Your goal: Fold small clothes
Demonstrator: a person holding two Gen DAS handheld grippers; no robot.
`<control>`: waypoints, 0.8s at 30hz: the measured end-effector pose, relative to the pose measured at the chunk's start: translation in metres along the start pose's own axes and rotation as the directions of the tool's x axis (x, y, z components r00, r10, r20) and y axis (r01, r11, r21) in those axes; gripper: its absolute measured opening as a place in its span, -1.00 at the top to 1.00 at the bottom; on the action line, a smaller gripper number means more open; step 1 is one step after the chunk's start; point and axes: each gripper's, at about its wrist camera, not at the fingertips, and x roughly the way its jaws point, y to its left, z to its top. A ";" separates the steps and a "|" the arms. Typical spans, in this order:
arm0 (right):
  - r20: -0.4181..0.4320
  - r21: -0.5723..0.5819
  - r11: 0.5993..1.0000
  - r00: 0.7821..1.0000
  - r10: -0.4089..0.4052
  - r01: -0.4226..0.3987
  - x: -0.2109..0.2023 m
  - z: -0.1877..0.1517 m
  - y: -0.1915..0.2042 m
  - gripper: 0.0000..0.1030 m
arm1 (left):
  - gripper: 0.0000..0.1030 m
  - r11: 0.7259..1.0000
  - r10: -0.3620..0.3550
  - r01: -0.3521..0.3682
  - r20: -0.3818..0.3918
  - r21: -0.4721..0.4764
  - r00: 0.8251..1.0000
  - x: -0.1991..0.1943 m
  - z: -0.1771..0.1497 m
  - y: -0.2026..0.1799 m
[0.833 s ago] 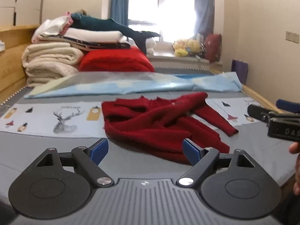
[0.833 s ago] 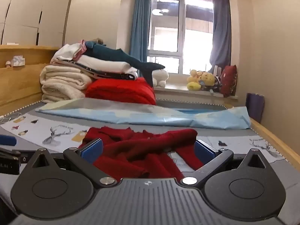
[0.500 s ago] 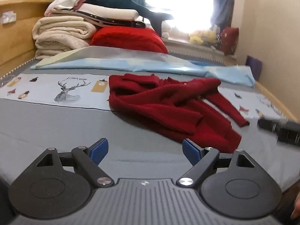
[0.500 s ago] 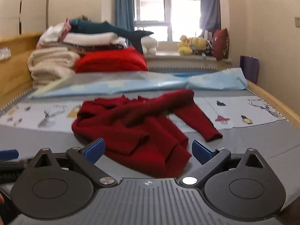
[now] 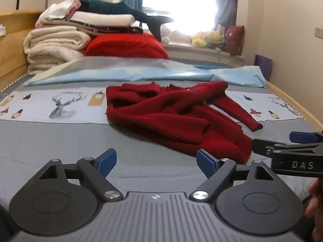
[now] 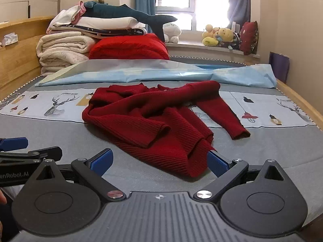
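Your red sweater (image 6: 153, 121) lies crumpled on the grey bed (image 6: 272, 147), partly over the printed sheet (image 6: 50, 102), with one sleeve stretched out toward the right and its ribbed hem nearest you. Your right gripper (image 6: 159, 161) is spread wide with nothing clamped; the hem sits between its fingers, just by the right blue pad (image 6: 217, 164), though you cannot tell whether that pad touches the knit. Your left gripper (image 5: 156, 160) is also released, its fingers wide over bare grey cover, short of the sweater, which lies ahead and to its right. Each gripper shows at the edge of the other's view, side by side. Behind the sweater lie a light blue sheet (image 6: 161, 74), folded blankets (image 6: 62, 50) and a red quilt (image 6: 129, 47).
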 end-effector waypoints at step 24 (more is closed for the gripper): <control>0.012 -0.021 0.999 0.999 0.032 -0.032 0.001 -0.002 0.014 -0.84 | -0.74 0.999 -0.038 0.039 0.028 -0.032 0.999 -0.007 0.002 0.005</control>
